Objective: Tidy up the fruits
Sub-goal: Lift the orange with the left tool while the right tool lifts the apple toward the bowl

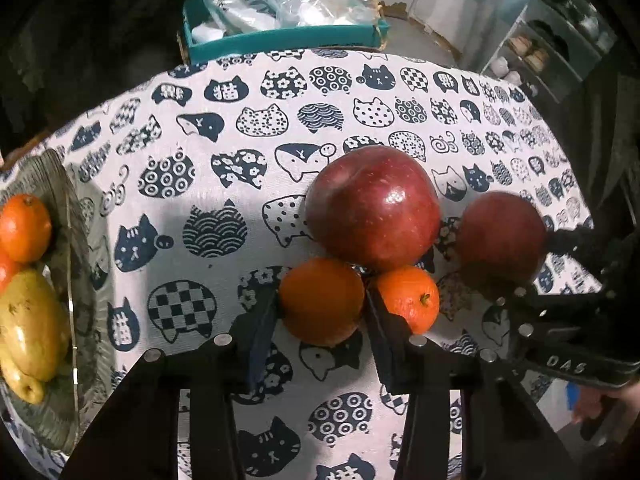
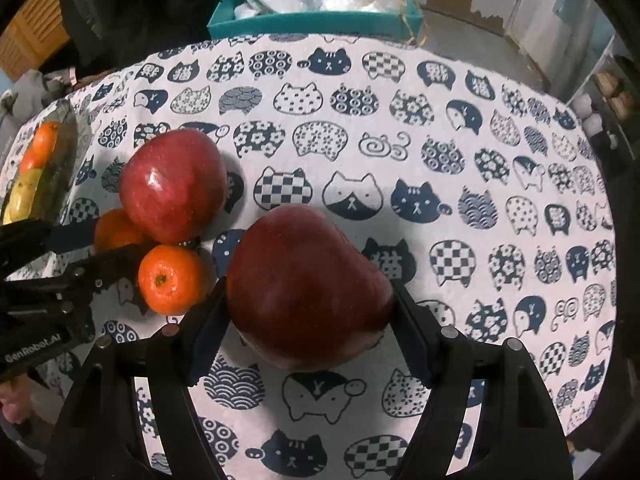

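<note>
In the left wrist view my left gripper [image 1: 321,300] is shut on an orange [image 1: 322,300] resting on the cat-print tablecloth [image 1: 200,184]. A smaller mandarin [image 1: 408,296] lies just right of its right finger. Behind both sits a big red apple [image 1: 372,208]. In the right wrist view my right gripper [image 2: 308,286] is shut on a second red apple [image 2: 308,288], both pads against its sides. That apple [image 1: 502,236] and the right gripper [image 1: 516,264] show at the right of the left wrist view. The left gripper [image 2: 116,242] with its orange [image 2: 116,228] shows at the left of the right wrist view.
A glass plate [image 1: 76,240] at the table's left edge holds oranges [image 1: 24,228] and a yellow-green fruit [image 1: 28,328]. A teal box [image 1: 280,36] with plastic bags stands beyond the far edge. Shelves [image 1: 552,48] stand at the right. The cloth's right half [image 2: 480,200] is bare.
</note>
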